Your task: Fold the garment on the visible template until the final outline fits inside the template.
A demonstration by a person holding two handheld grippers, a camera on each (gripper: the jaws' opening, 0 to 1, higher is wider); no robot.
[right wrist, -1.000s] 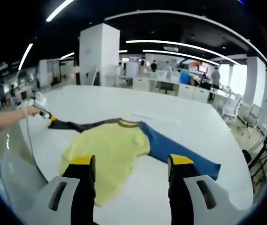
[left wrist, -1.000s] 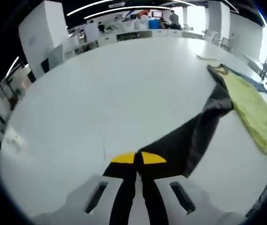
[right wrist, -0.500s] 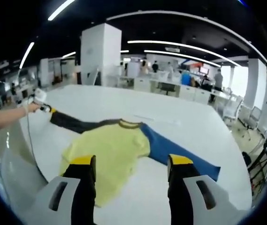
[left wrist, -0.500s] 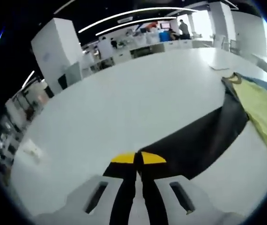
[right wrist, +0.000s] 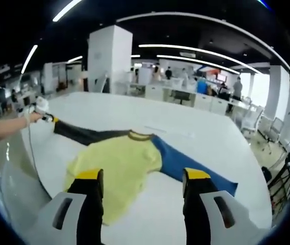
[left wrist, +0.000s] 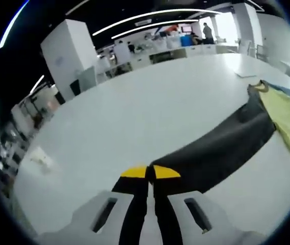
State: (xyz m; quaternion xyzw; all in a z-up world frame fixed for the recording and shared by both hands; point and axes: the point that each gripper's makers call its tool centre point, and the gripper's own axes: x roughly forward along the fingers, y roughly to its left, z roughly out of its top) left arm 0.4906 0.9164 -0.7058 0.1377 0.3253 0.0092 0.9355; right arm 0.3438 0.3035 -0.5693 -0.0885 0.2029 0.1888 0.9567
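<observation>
In the left gripper view, the left gripper [left wrist: 150, 172] is clamped on the dark sleeve [left wrist: 221, 150] of the garment [left wrist: 286, 115], stretched across the bare white table [left wrist: 134, 117]. In the right gripper view, the right gripper [right wrist: 143, 176] hangs wide apart over the yellow body, blue sleeve [right wrist: 188, 166] toward the table's far edge.

In the left gripper view the left claw [left wrist: 150, 172] has its jaws pressed together, yellow tips touching, pinched on the end of the black sleeve [left wrist: 221, 150] low over the surface [left wrist: 134, 117]. In the right gripper view that same claw [right wrist: 47, 118] sits far off to the left, held in the person's hand [right wrist: 31, 120], with the forearm [right wrist: 2, 128] reaching in from the left edge. The right claw [right wrist: 143, 176] has its jaws spread wide apart, nothing between them, and it hangs above the surface, clear of it.
</observation>
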